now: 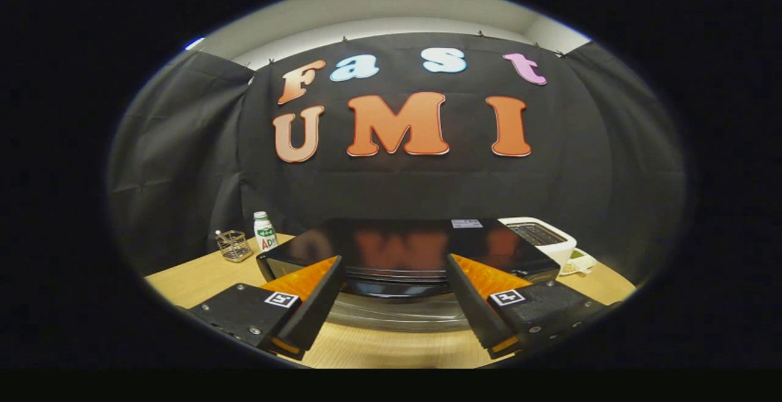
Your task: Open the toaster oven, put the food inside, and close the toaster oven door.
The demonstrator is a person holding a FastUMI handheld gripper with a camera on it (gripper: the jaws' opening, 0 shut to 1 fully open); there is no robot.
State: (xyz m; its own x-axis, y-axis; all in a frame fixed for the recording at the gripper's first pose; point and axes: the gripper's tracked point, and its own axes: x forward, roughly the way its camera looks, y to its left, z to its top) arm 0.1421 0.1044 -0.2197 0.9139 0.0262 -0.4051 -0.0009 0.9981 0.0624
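Tongs (391, 304) released, spread wide, gripping nothing. Toaster oven (406, 255) sits dead ahead on the tabletop (201, 277), long axis left-right, door handle (394, 288) straight between the tips, just beyond.

The tongs (394, 280) are standing spread apart, their fingers (305, 292) covering both front corners of the toaster oven (403, 249), so its door is hardly showing. The oven's body is hiding the near side of the white toaster (544, 238). The small dish (580, 261) beside it is too small to make out.
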